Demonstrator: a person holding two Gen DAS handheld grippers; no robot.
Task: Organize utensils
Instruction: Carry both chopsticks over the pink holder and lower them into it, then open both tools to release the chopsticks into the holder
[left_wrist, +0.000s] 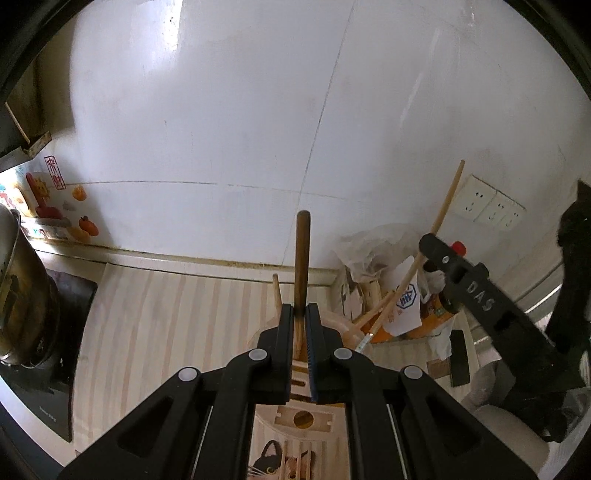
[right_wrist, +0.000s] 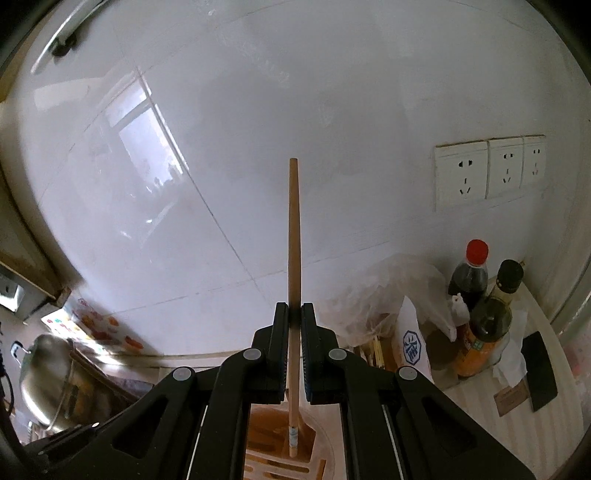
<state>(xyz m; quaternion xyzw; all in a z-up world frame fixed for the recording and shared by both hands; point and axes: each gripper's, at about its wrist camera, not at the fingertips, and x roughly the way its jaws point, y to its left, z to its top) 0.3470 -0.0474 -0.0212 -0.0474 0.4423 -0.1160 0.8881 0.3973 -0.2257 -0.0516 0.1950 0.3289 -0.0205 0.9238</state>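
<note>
black claw arms fill the bottom of both views. left claw is clamped on a dark wooden handle that stands upright, its lower end going down toward a pale wooden holder with slots and a round hole, directly below on the striped bench. right claw is closed around a thin light stick, also upright, with its lower tip just over or inside a slot of the holder; which one, i cannot tell. from the left view the right claw appears off to the right, holding that stick at a slant. beyond sit a plastic bag, two bottles, wall sockets and a steel pot. risk, as i judge it: both utensils hang close over one holder, so lowering together could knock them against each other, miss a slot, or tip the holder.
</note>
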